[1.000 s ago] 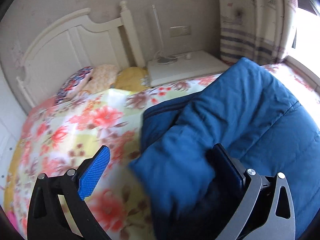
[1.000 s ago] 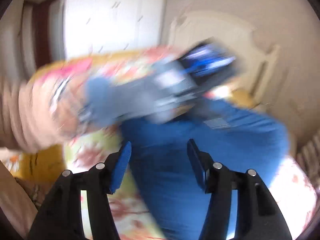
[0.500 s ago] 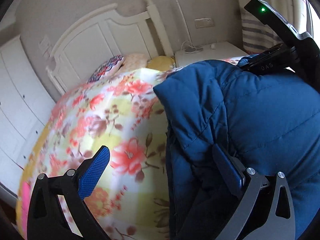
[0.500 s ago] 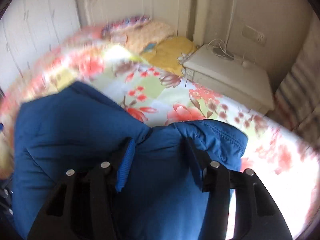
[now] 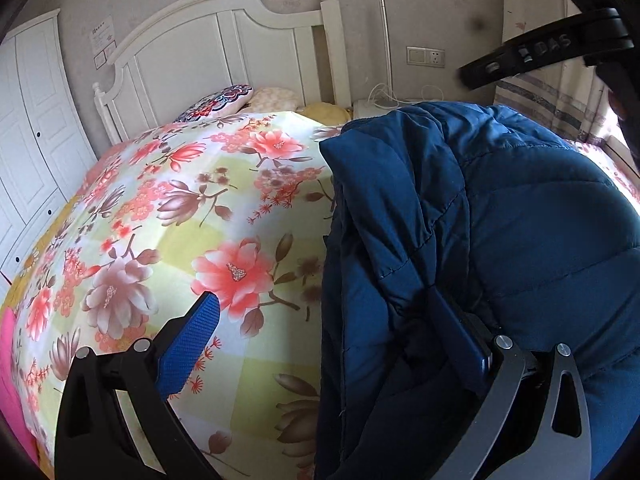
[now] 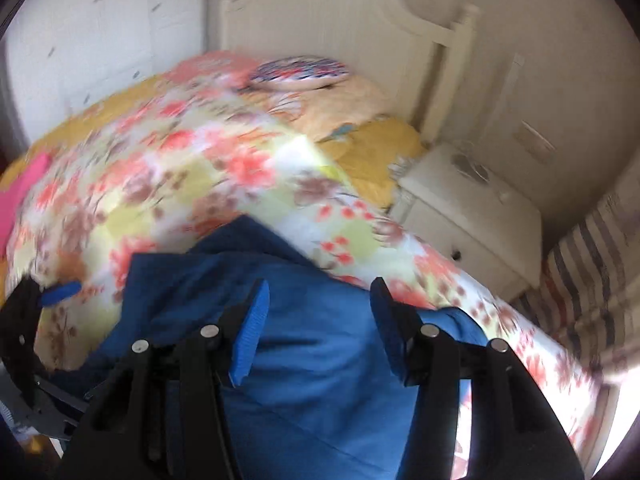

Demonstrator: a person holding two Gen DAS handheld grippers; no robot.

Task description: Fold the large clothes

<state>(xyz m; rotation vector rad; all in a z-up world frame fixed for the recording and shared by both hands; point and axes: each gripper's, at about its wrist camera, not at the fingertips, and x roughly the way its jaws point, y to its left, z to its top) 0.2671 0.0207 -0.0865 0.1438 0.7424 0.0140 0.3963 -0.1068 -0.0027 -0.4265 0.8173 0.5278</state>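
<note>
A dark blue puffer jacket [image 5: 520,216] lies on the floral bedspread [image 5: 180,208], one side folded over onto the body along a thick ridge. My left gripper [image 5: 320,300] stands wide open at the jacket's left edge. Its left finger hangs over bare bedspread, and its right finger [image 5: 460,336] is sunk in a jacket fold. My right gripper [image 6: 320,286] hovers open over the jacket [image 6: 320,360], with smooth fabric showing behind the gap. In the left wrist view the right gripper's black body [image 5: 540,52] shows at top right, above the jacket.
A white headboard [image 5: 224,40] and pillows [image 5: 220,100] close the far end of the bed. A white nightstand [image 6: 472,208] stands beside it, with a striped curtain [image 6: 592,280] to its right. White wardrobe doors [image 5: 28,128] line the left. Pink cloth [image 6: 24,184] lies at the bed's left edge.
The jacket's side has come to rest folded over the body. My left gripper shifted and rolled, staying open. My right gripper swept across the jacket toward the nightstand side and rose above it.
</note>
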